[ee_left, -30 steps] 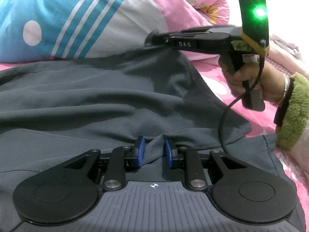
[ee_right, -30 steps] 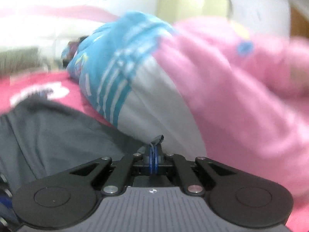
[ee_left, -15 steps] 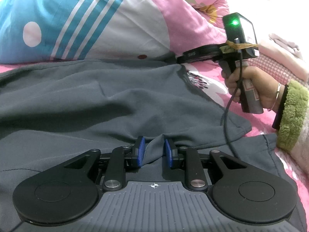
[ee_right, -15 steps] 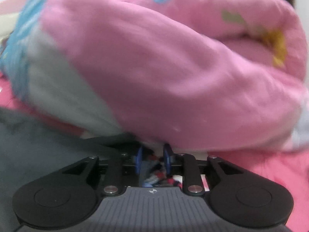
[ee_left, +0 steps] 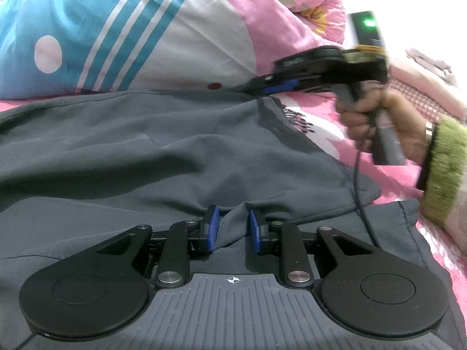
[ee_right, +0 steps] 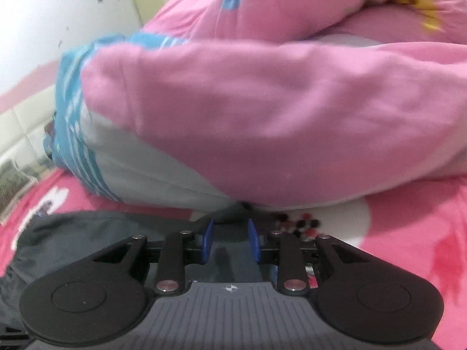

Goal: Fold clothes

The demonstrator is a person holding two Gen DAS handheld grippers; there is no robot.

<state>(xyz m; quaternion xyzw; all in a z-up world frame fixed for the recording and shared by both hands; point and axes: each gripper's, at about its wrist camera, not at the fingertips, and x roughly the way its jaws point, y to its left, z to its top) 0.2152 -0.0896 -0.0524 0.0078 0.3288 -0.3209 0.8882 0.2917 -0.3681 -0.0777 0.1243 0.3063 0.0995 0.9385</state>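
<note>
While the grey garment (ee_left: pixel 163 157) lies spread across the pink bed sheet (ee_left: pixel 391 175), the left tongs (ee_left: pixel 232 227) stand parted at 6 o'clock with a raised fold of its cloth between their blue pads, not pinched. At 2 o'clock, beside the pink and blue quilt (ee_left: pixel 122 29), a hand (ee_left: pixel 379 122) holds the right tongs (ee_right: pixel 229 240), which gape, gripping nothing, over the garment's far edge.
</note>
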